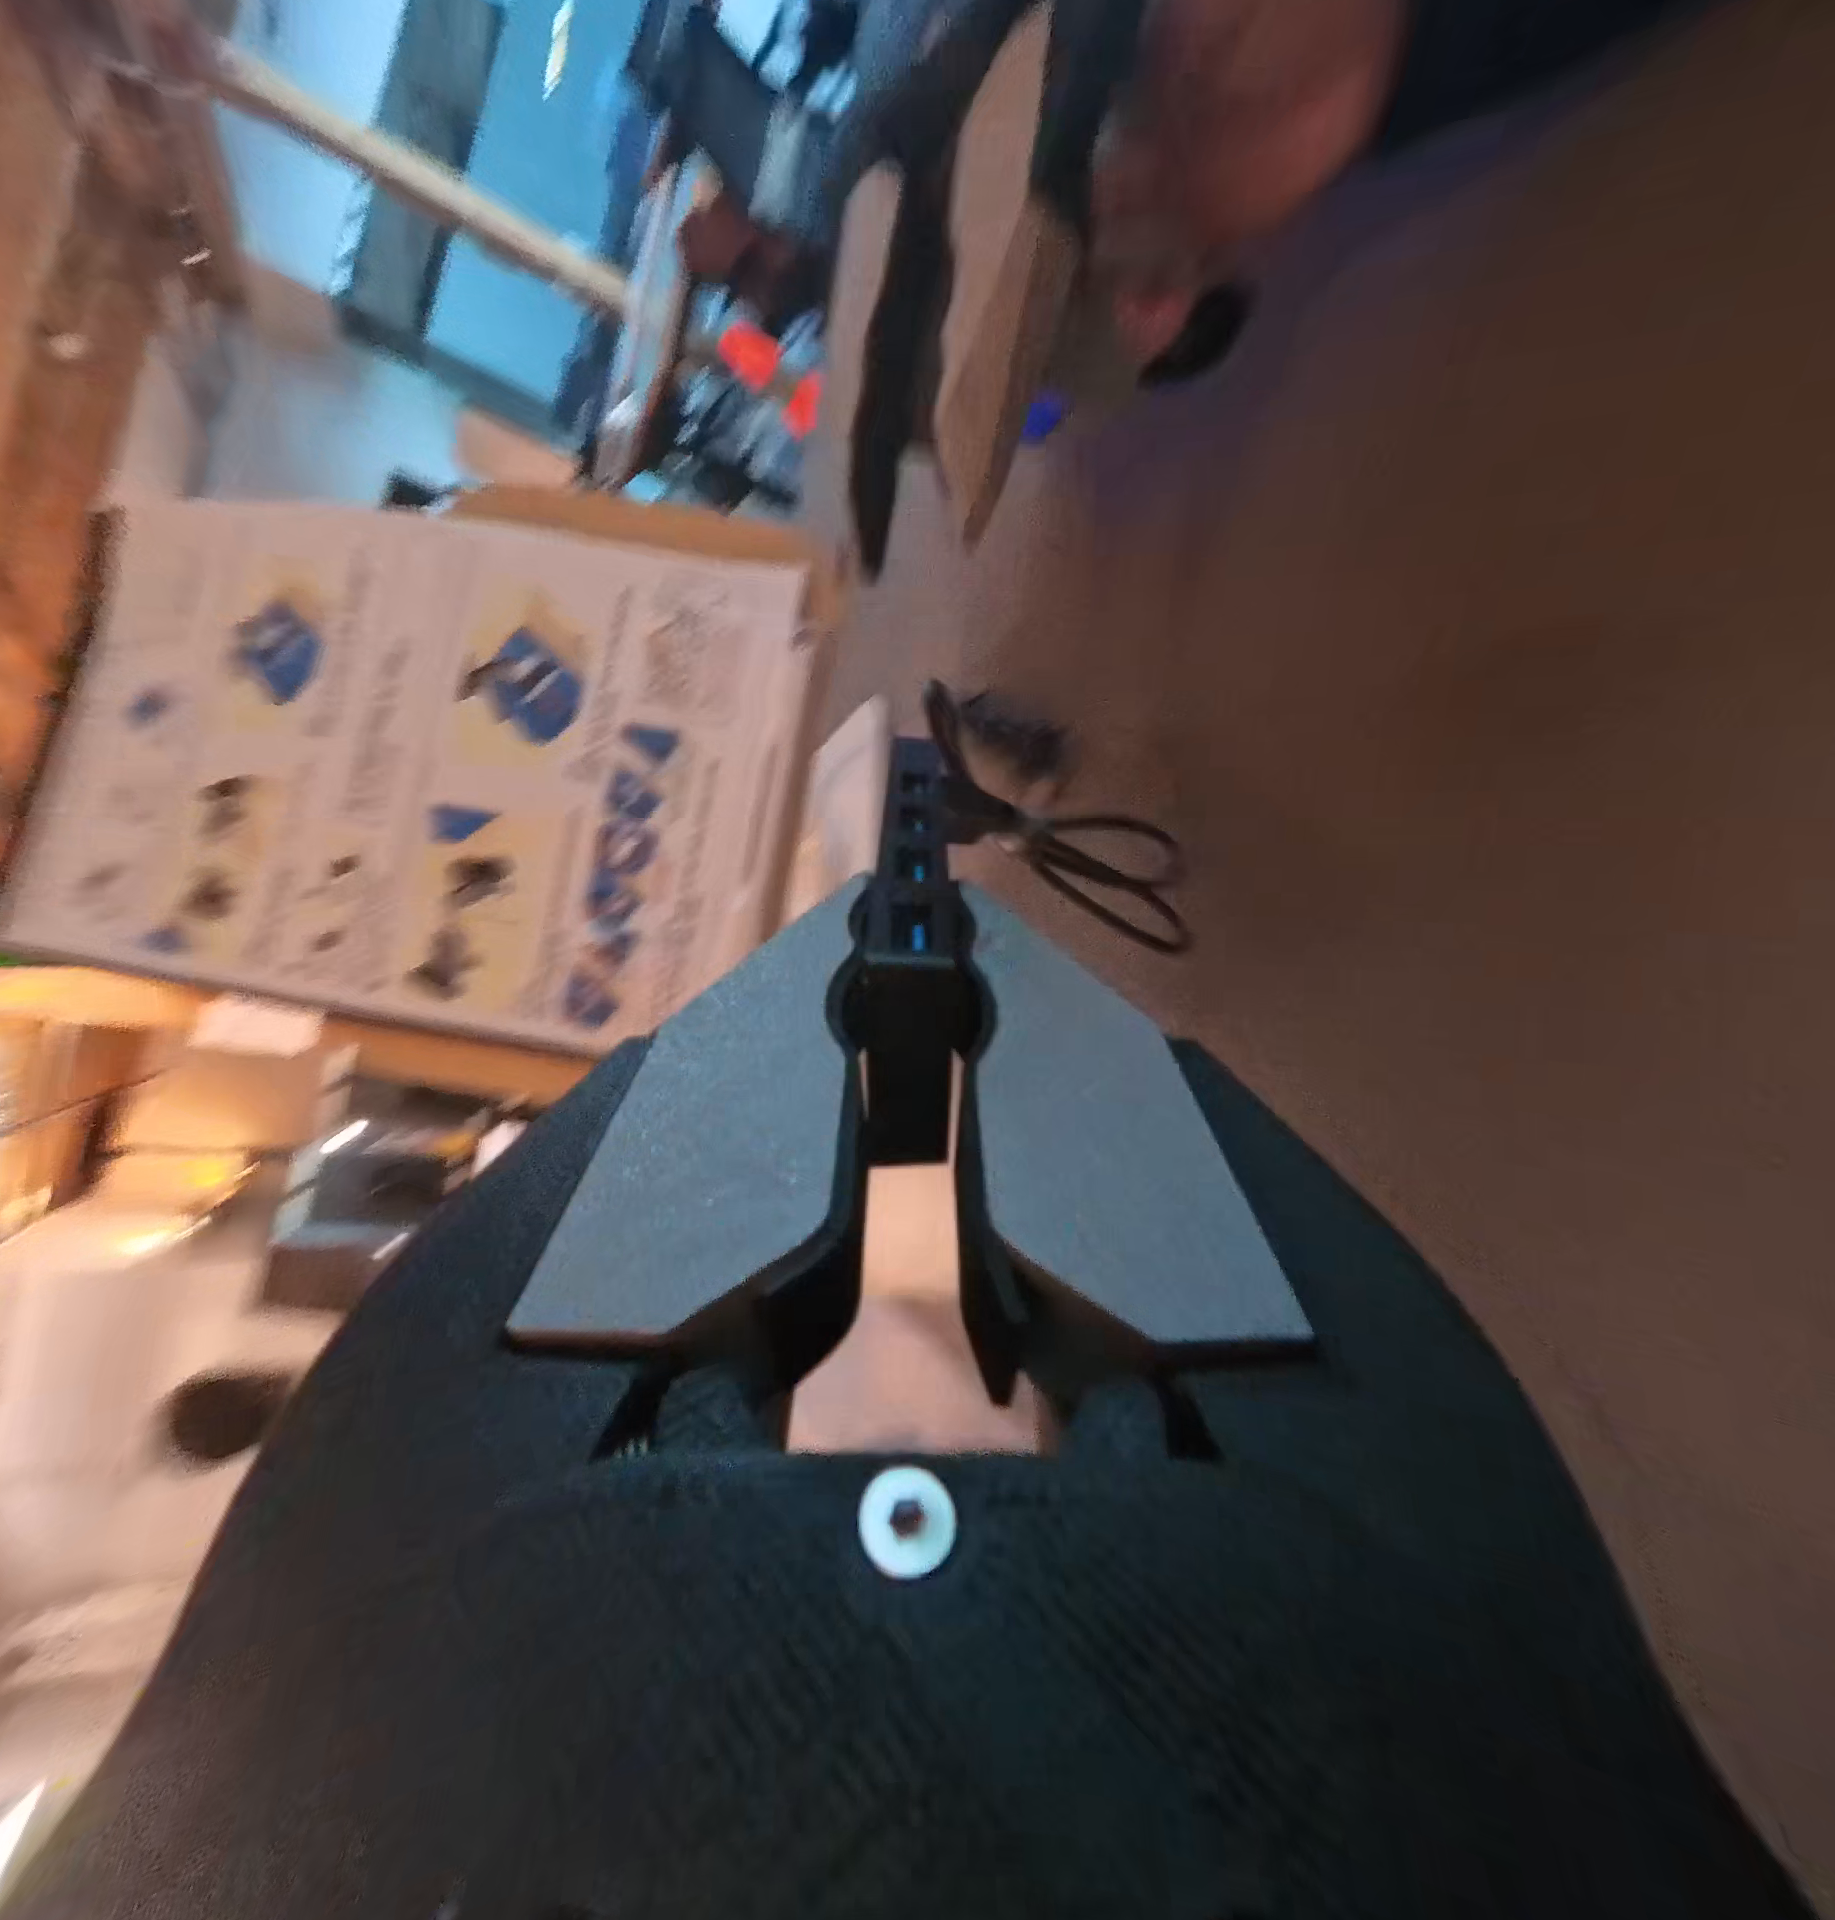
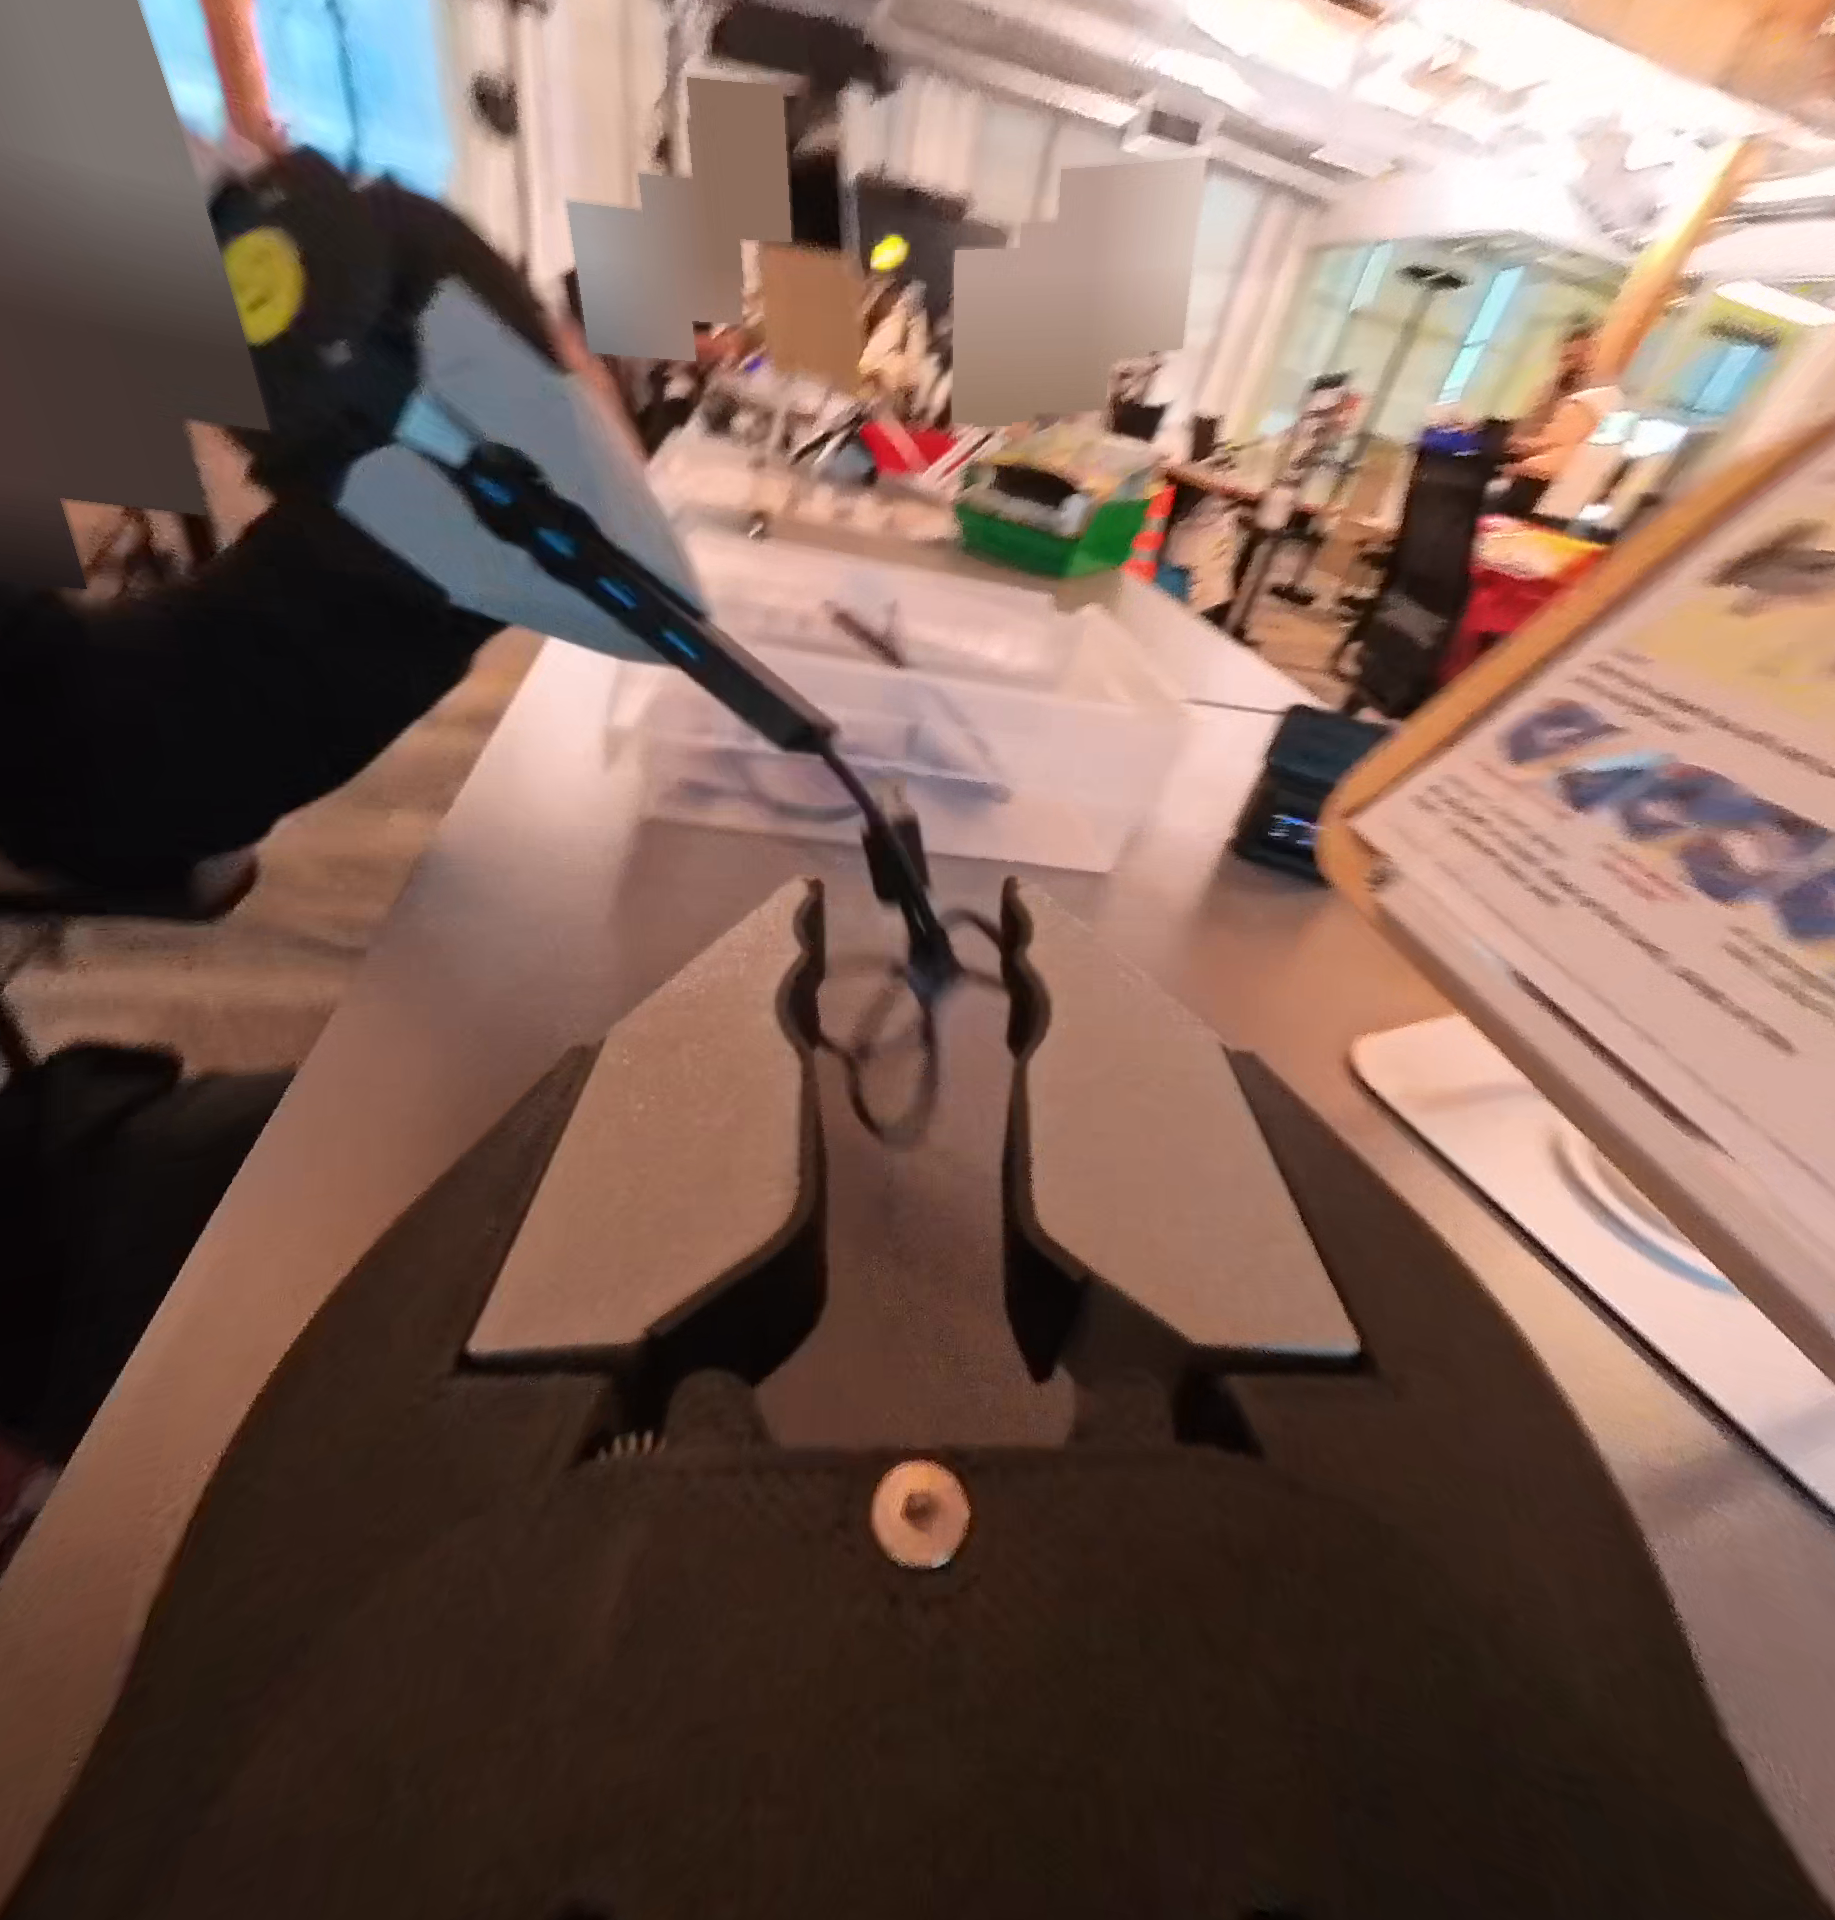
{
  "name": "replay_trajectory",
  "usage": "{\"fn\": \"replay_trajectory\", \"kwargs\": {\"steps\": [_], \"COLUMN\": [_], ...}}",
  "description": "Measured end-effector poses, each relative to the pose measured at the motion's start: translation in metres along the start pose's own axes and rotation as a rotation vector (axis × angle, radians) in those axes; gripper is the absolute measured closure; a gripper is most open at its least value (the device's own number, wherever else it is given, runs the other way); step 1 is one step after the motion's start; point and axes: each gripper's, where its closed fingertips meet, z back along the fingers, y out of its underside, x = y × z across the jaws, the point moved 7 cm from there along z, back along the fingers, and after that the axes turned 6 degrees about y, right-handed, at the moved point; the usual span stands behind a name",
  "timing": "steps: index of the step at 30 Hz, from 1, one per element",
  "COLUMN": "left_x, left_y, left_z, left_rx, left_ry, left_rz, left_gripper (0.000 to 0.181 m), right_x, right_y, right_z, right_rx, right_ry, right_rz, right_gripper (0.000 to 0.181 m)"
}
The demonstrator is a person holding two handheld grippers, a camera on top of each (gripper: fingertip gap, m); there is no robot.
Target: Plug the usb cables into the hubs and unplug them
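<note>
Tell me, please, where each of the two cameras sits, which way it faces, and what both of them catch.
Left wrist view: on the left gripper, looking along its fingers, rolled sideways beside the table; it is shut on the black hub, and the right gripper shows blurred farther off.
Right wrist view: on the right gripper, looking low across the table at the black cable; its jaws stand open.
Shared: the hub, the left gripper, the cable.

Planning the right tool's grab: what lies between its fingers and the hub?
In the right wrist view, only the cable and its plug lie between the open right tool and hub.
</note>
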Motion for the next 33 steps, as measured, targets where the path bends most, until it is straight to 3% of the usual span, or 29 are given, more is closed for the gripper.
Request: {"fn": "replay_trajectory", "kwargs": {"steps": [2, 4, 7, 10, 13, 16, 19, 20, 23, 26, 29, 33], "left_x": [0.017, 0.023, 0.005, -0.027, -0.048, -0.039, -0.038, -0.038, -0.038, -0.038, -0.039, -0.042], "left_y": [0.008, 0.015, 0.027, 0.045, 0.060, 0.058, 0.066, 0.068, 0.072, 0.075, 0.076, 0.075], "left_z": [0.012, 0.008, -0.031, -0.077, -0.101, -0.096, -0.097, -0.096, -0.097, -0.098, -0.098, -0.099], "left_rx": [0.154, 0.250, 0.300, 0.347, 0.385, 0.318, 0.246, 0.238, 0.213, 0.199, 0.195, 0.208], "left_ry": [-0.187, -0.292, -0.306, -0.222, -0.139, -0.147, -0.077, -0.070, -0.040, -0.011, -0.004, 0.005], "left_rz": [-0.046, -0.082, -0.139, -0.185, -0.193, -0.074, 0.093, 0.116, 0.175, 0.210, 0.209, 0.187], "left_gripper": [0.173, 0.173, 0.173, 0.173, 0.173, 0.173, 0.173, 0.173, 0.172, 0.173, 0.173, 0.173], "right_x": [-0.024, -0.049, -0.060, -0.059, -0.061, -0.068, -0.073, -0.071, -0.056, -0.029, -0.037, -0.061], "right_y": [0.003, 0.019, 0.046, 0.063, 0.073, 0.084, 0.108, 0.110, 0.100, 0.075, 0.063, 0.083], "right_z": [0.012, 0.017, 0.008, -0.005, -0.017, -0.029, -0.035, -0.036, -0.029, -0.025, -0.021, -0.017], "right_rx": [-0.018, 0.055, 0.237, 0.381, 0.463, 0.521, 0.675, 0.681, 0.733, 0.634, 0.556, 0.679], "right_ry": [0.119, 0.267, 0.293, 0.299, 0.250, 0.176, 0.118, 0.102, 0.025, -0.155, -0.077, 0.094], "right_rz": [-0.080, -0.164, -0.188, -0.050, 0.047, 0.068, 0.016, -0.018, -0.052, -0.079, -0.016, 0.016], "right_gripper": [0.161, 0.160, 0.144, 0.130, 0.114, 0.109, 0.120, 0.112, 0.133, 0.134, 0.140, 0.136]}}
